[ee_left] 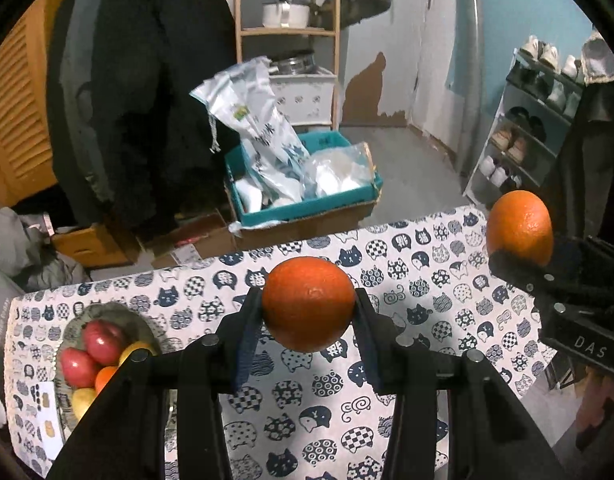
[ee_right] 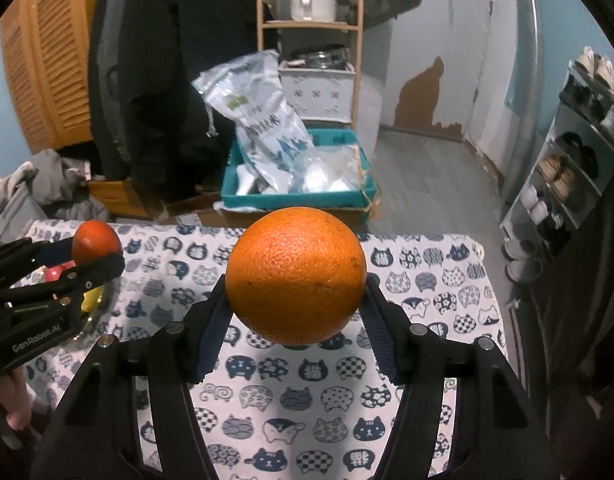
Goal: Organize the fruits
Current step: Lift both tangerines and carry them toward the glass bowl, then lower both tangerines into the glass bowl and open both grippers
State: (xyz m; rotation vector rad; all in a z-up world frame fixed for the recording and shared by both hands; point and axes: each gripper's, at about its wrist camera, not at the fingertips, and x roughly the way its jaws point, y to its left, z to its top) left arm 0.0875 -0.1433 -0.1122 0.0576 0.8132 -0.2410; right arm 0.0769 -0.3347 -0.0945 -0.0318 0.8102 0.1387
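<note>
The left gripper point(ee_left: 309, 306) has its two black fingers closed on a small, deep-orange round fruit point(ee_left: 309, 303), pinched across its widest part and held clear above the cat-print tablecloth point(ee_left: 419, 280). The right gripper point(ee_right: 296, 300) clamps a larger, paler orange with pebbled skin point(ee_right: 296, 276) the same way, also lifted off the cloth.

Both fruits look firm and fairly heavy for their size, with a waxy rind that could roll out of a flat pad; holding at the equator, as here, seems the safest hold, and moderate squeeze should not bruise them.

The shallow metal bowl point(ee_left: 145, 326) sits near the table's left edge, already holding red apples point(ee_left: 103, 340) and yellow fruit point(ee_left: 83, 402). It looks quite full, so a dropped orange might roll off the heap toward that edge. The middle and right of the cloth lie open, and the two grippers are well apart, leaving room to swing left.
</note>
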